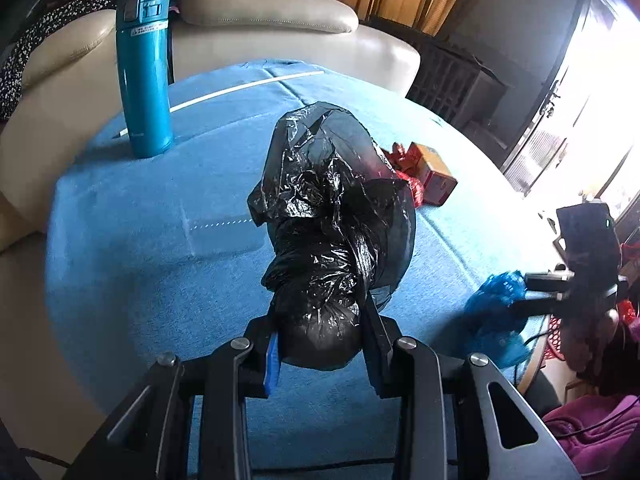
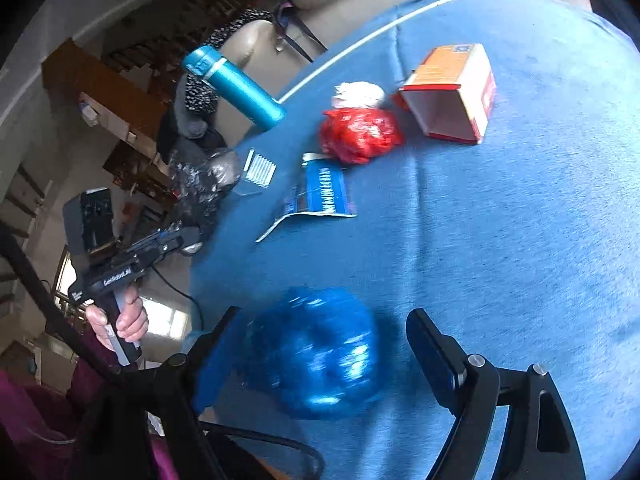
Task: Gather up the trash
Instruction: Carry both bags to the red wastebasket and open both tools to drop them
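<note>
My left gripper (image 1: 320, 340) is shut on a black trash bag (image 1: 332, 220) and holds it above the blue table (image 1: 140, 240). In the right wrist view my right gripper (image 2: 320, 344) is open, its fingers on either side of a crumpled blue plastic bag (image 2: 316, 352) near the table's edge; that bag also shows in the left wrist view (image 1: 496, 304). Further out lie a red plastic wad (image 2: 360, 134), a white crumpled wad (image 2: 358, 94), a blue torn wrapper (image 2: 316, 196) and an open orange and white carton (image 2: 452, 96).
A teal flask (image 1: 146, 72) stands at the table's far left side. A cream sofa (image 1: 260, 28) runs behind the table. A white straw (image 1: 248, 88) lies near the far edge. A small ribbed white piece (image 2: 260, 170) lies by the left edge.
</note>
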